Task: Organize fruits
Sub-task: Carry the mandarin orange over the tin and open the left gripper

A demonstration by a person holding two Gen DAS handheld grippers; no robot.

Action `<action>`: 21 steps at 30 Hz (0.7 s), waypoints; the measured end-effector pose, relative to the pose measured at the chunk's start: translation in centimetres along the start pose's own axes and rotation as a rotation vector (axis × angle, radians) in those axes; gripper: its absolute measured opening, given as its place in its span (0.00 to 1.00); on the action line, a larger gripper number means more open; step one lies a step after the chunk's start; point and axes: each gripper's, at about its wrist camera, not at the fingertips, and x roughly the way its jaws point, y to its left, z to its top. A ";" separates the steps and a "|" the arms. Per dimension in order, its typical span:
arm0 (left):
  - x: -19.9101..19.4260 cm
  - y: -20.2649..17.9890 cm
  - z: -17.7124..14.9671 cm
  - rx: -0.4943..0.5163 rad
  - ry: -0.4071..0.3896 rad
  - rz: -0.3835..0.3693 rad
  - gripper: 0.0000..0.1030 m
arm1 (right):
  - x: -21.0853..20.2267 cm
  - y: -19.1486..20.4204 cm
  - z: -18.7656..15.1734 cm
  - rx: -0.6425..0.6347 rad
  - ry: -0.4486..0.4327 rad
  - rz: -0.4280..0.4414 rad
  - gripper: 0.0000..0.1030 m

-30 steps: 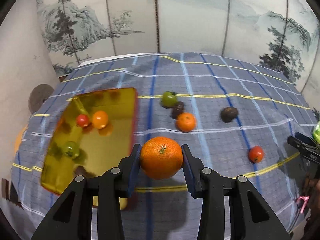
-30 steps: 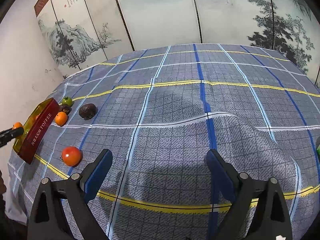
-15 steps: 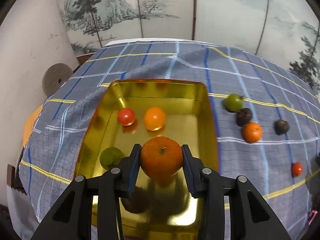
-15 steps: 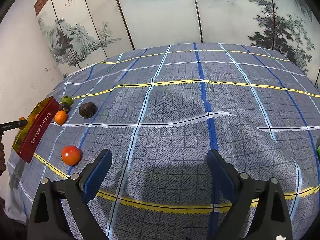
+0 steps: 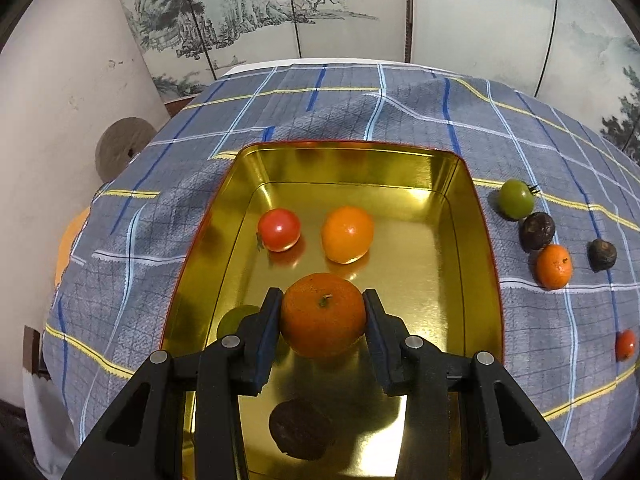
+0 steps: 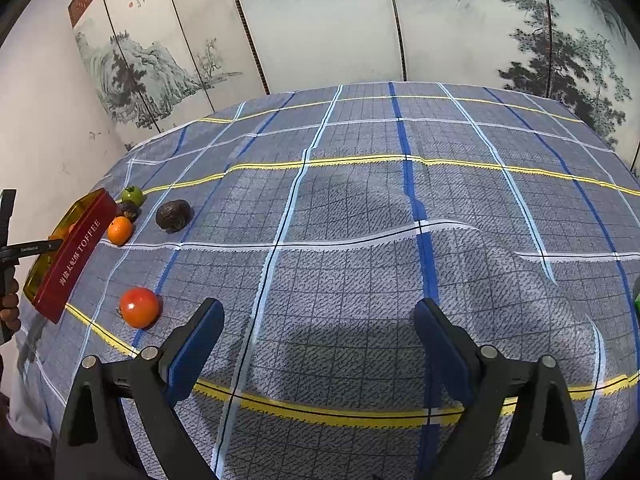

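Left gripper clamps tangerine over tin.

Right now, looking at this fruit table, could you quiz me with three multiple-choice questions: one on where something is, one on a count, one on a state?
1. Where is the held orange?
A. over the gold tin
B. on the cloth
C. behind the screen

2. How many fruits lie on the cloth outside the tin?
A. two
B. five
C. eight

3. The right gripper is:
A. open, empty
B. gripping a tomato
C. out of sight

Answers: 1 A, tin floor shows beneath it; 2 B, five lie beside the tin; 3 A, only cloth lies between its fingers.
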 end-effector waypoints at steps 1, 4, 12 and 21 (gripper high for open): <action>0.1 0.0 0.1 0.003 0.002 0.008 0.40 | 0.0 0.1 0.0 0.000 0.001 -0.001 0.92; 0.4 0.0 0.1 0.003 0.007 0.015 0.40 | 0.1 0.1 0.1 0.000 0.001 0.000 0.92; 0.7 0.1 0.1 0.009 0.005 0.041 0.40 | 0.1 0.1 0.1 -0.001 0.003 -0.001 0.92; 0.9 0.4 0.1 0.000 0.016 0.047 0.41 | 0.4 0.1 -0.1 -0.003 0.010 -0.003 0.92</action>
